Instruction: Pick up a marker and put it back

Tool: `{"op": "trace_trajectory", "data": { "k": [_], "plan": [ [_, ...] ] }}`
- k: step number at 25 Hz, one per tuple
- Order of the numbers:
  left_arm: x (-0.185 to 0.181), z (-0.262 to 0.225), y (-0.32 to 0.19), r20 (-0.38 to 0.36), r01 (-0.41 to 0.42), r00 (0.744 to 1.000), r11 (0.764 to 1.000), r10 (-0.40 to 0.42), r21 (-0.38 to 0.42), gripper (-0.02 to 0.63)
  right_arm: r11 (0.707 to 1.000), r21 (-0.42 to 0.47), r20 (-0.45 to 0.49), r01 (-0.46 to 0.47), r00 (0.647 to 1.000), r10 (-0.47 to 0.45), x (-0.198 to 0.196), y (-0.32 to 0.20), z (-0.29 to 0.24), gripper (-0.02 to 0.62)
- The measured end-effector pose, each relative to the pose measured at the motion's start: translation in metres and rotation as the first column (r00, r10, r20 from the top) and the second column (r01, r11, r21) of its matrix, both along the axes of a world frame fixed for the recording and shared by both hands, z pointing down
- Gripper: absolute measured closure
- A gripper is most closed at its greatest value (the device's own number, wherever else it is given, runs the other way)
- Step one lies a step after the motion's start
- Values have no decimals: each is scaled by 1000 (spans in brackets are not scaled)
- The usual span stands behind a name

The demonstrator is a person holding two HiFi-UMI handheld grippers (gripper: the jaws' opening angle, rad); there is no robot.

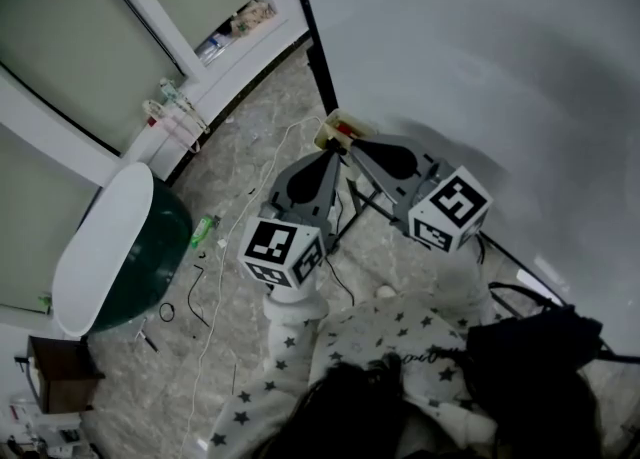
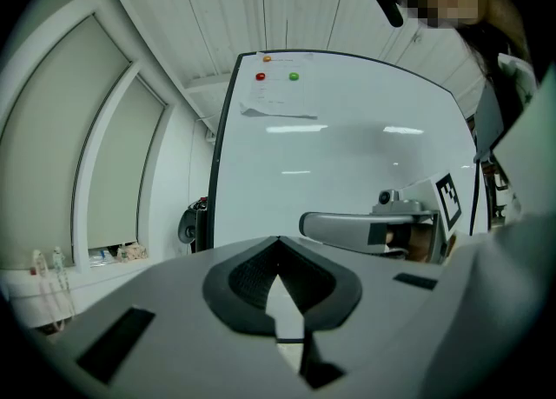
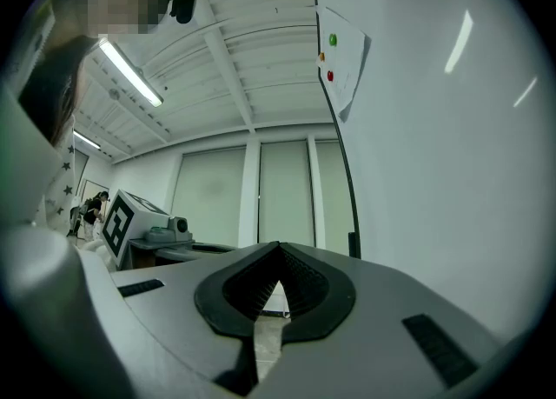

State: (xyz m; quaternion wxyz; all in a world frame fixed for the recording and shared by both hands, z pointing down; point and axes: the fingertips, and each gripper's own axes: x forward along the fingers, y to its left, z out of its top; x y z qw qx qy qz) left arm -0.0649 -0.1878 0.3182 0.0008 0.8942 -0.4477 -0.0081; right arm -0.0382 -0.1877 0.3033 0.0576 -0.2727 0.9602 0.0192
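Fingertips (image 2: 249, 280) of the grey left gripper (image 1: 328, 150) and grey right gripper (image 1: 355, 145) meet, gripping nothing. Both point at the white whiteboard's (image 1: 480, 67) lower corner, where a small red marker (image 1: 345, 130), seemingly, lies on its cream ledge (image 1: 327, 136), within reach.

Glossy whiteboard (image 1: 480, 67) — polished, marbled floor (image 1: 250, 167)

Office room, whiteboard (image 2: 347, 171), blind-covered windows (image 3: 217, 206)
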Motion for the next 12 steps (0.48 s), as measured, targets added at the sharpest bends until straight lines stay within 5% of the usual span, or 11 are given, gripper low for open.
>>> {"op": "trace_trajectory", "data": {
  "k": [12],
  "plan": [
    [-3,5,4,-13,1,1000,1000,-1,-3,604,1000,-18,5,13,1000,-13,-3,0,8,590]
  ]
}}
